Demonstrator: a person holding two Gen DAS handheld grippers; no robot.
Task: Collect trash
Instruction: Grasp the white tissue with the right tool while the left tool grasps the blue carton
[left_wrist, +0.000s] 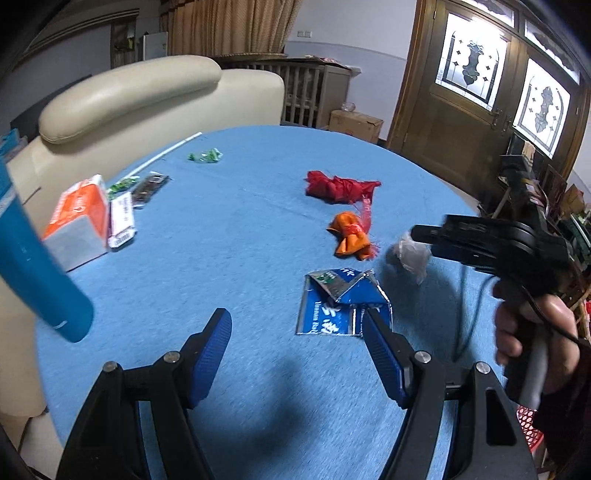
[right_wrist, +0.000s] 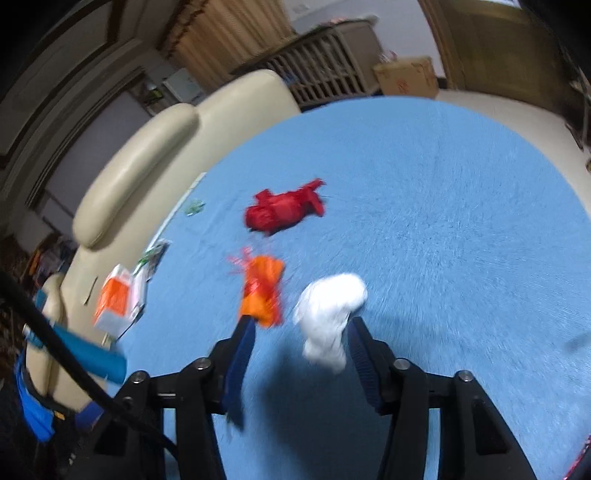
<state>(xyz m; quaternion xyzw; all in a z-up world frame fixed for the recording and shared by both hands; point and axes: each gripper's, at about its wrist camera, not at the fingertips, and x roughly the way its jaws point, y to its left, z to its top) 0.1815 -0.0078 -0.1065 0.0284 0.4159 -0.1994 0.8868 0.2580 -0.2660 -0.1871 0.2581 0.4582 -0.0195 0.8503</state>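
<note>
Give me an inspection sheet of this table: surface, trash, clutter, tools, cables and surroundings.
Surface: round table, blue cloth.
Job's things: red bag, orange wrapper, flattened blue carton, white wad, green wrappers, dark packet.
Clutter: orange and white box, blue cylinder.
Grippers: left tool open, above the cloth; right tool open, white wad between its fingers, contact blurred.
Cables: black cable at the right hand.
Surroundings: cream sofa, wooden doors, cardboard box.
</note>
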